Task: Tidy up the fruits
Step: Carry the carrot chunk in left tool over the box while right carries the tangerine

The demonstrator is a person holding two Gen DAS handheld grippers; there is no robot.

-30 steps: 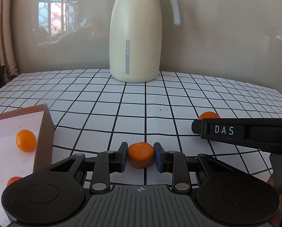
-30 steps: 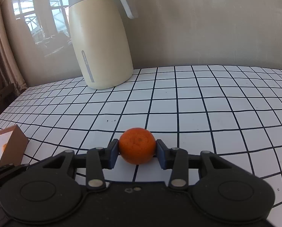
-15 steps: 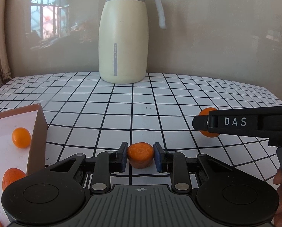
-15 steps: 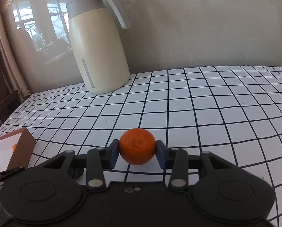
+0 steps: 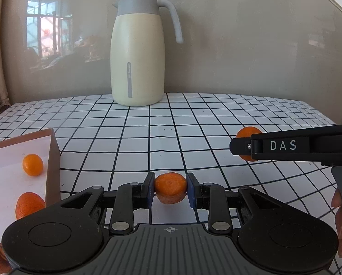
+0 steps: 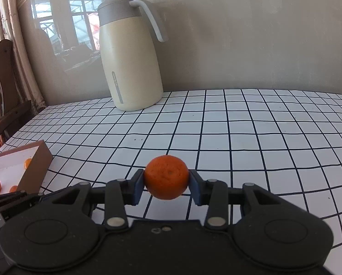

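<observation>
The left gripper is matte black plastic: two round, disc-capped housings flank a ribbed grey centre plate marked with a small crosshair, and linked arms with silver pivot pins carry dark blue fingers. The right gripper is built the same way, with silver pins, blue-padded fingers and a small heart-shaped mark beside a round dot on its plain black centre. Seen side-on at the right of the left wrist view, its black bar bears the white letters "DAS" and a small screw.
</observation>
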